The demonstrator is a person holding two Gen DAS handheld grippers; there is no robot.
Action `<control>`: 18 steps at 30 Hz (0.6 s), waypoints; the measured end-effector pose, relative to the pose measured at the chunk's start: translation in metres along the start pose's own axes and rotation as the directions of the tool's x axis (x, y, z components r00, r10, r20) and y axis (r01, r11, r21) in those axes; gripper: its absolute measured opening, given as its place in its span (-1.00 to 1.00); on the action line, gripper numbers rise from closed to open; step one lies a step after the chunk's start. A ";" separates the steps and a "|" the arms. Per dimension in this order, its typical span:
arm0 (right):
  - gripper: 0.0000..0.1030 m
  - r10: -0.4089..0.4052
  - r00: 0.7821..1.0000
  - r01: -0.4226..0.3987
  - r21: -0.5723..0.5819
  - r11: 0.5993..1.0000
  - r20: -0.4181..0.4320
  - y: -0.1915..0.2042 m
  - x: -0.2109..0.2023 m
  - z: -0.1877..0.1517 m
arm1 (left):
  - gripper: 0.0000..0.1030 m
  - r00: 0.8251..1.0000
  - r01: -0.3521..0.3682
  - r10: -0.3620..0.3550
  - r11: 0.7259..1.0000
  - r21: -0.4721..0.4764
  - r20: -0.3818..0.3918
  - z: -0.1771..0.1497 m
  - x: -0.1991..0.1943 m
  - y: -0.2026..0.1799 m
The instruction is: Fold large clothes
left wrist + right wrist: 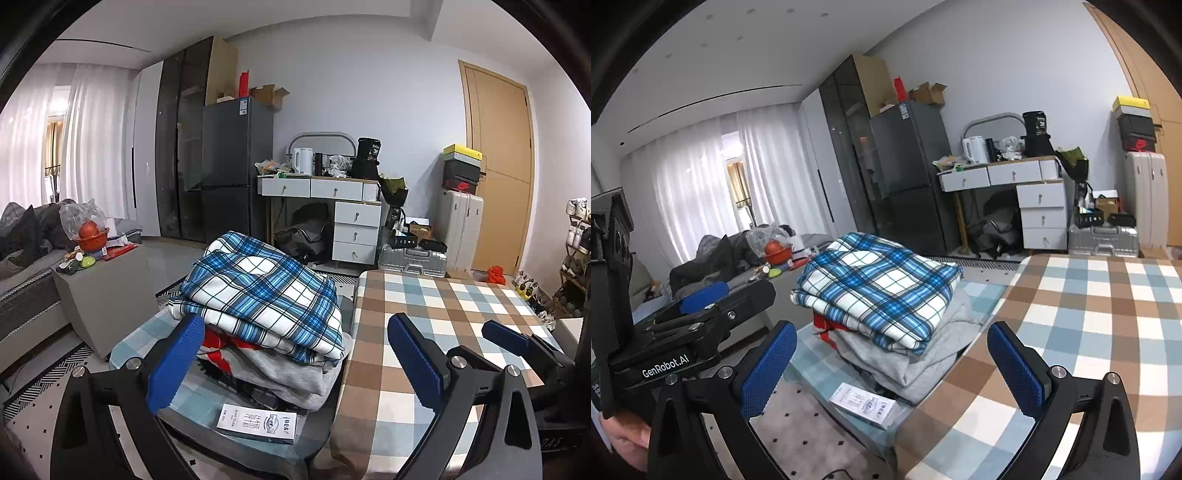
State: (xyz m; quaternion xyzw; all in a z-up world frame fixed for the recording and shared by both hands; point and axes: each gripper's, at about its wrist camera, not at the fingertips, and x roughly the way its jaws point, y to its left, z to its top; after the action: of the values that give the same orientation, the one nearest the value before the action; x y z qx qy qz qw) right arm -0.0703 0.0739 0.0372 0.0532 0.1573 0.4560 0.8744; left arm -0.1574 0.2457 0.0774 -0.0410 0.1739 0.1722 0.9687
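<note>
Two grippers, left gripper marked "GenRobot.AI" and right gripper, hang released, empty, before the blue plaid shirt; booklet print beneath unreadable.

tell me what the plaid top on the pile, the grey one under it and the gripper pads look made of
Plaid top: soft woven or brushed cloth, matte, judging by its rounded thick folds. Grey garment: looks like sweatshirt jersey, heathered and dull, slumping softly. Gripper pads: blue rubber or textured plastic, shown by the fine knobbly grid; which one is unclear.
</note>
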 end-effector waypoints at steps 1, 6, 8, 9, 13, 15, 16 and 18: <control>1.00 -0.002 1.000 0.002 0.001 1.000 0.000 0.000 0.000 0.000 | 0.89 1.000 0.001 -0.001 1.000 0.000 -0.001 -0.001 0.000 0.000; 1.00 -0.005 1.000 0.005 0.005 1.000 -0.004 0.000 0.000 -0.002 | 0.89 1.000 0.001 -0.001 1.000 -0.011 -0.007 -0.001 0.000 0.001; 1.00 -0.004 1.000 0.004 0.007 1.000 -0.007 0.001 0.000 -0.002 | 0.89 1.000 0.001 -0.001 1.000 -0.009 -0.005 -0.001 -0.001 0.000; 1.00 -0.005 1.000 0.005 0.006 1.000 -0.008 0.001 0.000 -0.003 | 0.89 1.000 0.002 -0.002 1.000 -0.008 -0.006 -0.001 -0.001 0.000; 1.00 -0.001 1.000 0.001 0.008 1.000 -0.004 0.001 0.000 -0.003 | 0.89 1.000 -0.005 0.005 1.000 -0.005 -0.001 -0.001 -0.002 -0.002; 1.00 -0.001 1.000 0.001 0.005 1.000 -0.005 0.001 0.000 -0.003 | 0.89 1.000 -0.008 0.008 1.000 -0.003 0.000 -0.001 -0.003 -0.002; 1.00 -0.002 1.000 0.002 0.004 1.000 -0.005 0.001 0.000 -0.003 | 0.89 1.000 -0.010 0.010 1.000 -0.002 0.000 -0.002 -0.003 -0.002; 1.00 -0.001 1.000 0.001 0.004 1.000 -0.006 0.001 0.000 -0.003 | 0.89 1.000 -0.008 0.008 1.000 -0.001 0.003 -0.001 -0.004 -0.002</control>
State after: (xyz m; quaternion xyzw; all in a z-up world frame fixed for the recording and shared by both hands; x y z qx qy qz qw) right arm -0.0717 0.0743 0.0342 0.0537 0.1607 0.4553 0.8741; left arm -0.1606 0.2422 0.0776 -0.0405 0.1728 0.1762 0.9682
